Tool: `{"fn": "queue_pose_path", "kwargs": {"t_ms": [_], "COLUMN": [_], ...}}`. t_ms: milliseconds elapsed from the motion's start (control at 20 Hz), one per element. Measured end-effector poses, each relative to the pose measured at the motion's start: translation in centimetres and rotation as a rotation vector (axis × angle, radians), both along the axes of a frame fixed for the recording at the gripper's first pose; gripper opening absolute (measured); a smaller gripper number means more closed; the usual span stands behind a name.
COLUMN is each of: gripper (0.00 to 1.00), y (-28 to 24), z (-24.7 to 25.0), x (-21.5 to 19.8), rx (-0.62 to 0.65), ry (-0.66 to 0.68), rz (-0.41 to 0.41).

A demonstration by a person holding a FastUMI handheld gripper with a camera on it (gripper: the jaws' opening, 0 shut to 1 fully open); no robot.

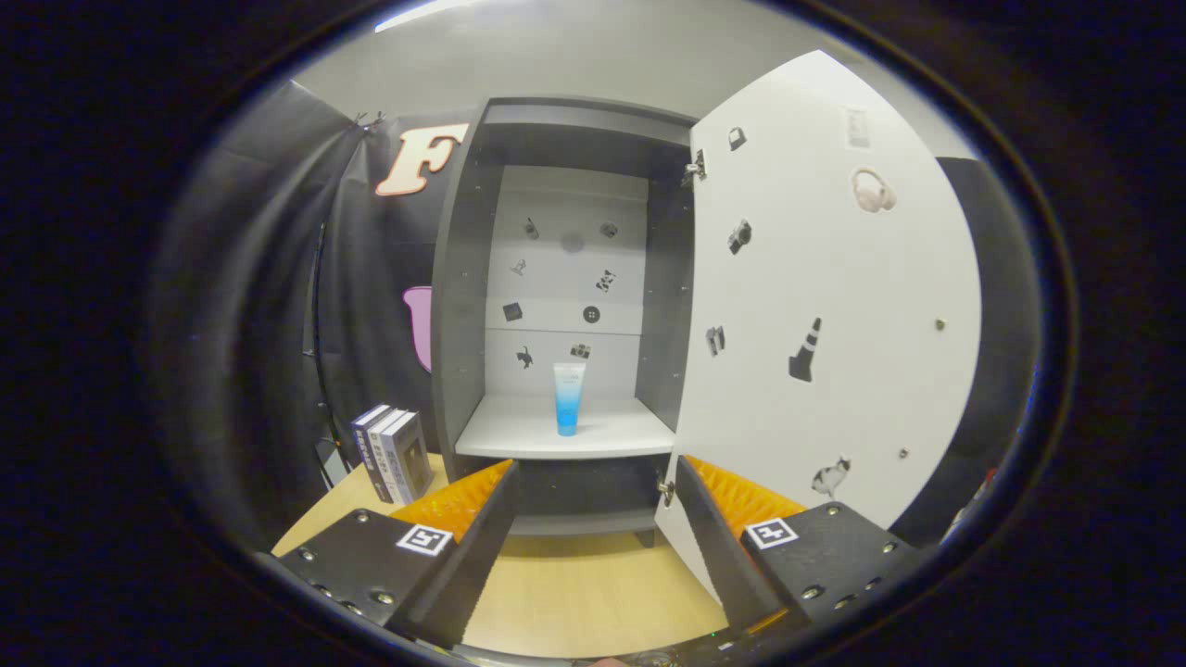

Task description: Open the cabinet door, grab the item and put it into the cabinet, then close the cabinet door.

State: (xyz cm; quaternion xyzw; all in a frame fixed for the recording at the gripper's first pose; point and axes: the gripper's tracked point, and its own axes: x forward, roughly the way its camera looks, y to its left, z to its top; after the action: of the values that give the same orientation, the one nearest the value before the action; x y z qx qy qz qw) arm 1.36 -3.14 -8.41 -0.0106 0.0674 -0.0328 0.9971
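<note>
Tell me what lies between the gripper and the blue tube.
In the gripper view, only bare wooden tabletop and the cabinet's shelf edge separate the open gripper from the tube.

Pale wooden table (593, 593) bearing open cabinet (463, 306) and, just beside it, upright books (394, 454).

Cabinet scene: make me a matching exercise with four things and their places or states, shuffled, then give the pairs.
Things:
1. tube
2. cabinet door
3. books
4. hand-held gripper

States or places:
A. open, nothing between its fingers
B. upright on the shelf inside the cabinet
C. swung open to the right
D. standing on the table left of the cabinet

Pairs: 1-B, 2-C, 3-D, 4-A
</note>
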Motion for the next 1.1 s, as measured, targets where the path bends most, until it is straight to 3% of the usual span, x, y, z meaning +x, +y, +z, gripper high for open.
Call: {"fn": "queue_pose_path", "kwargs": {"t_ms": [250,600,750,1100], "gripper": [0.98,0.98,0.98,0.99], "y": [-5.2,-16.4,-21.9,-27.4], "z": [0.4,1.6,1.5,0.2], "x": [-4.4,-9.4,-9.7,-6.0], "rx": [0.023,0.034,0.063,0.09], "ry": [0.018,0.001,0.004,0.012], "rz": [-0.073,-0.168,-0.195,-0.12]}}
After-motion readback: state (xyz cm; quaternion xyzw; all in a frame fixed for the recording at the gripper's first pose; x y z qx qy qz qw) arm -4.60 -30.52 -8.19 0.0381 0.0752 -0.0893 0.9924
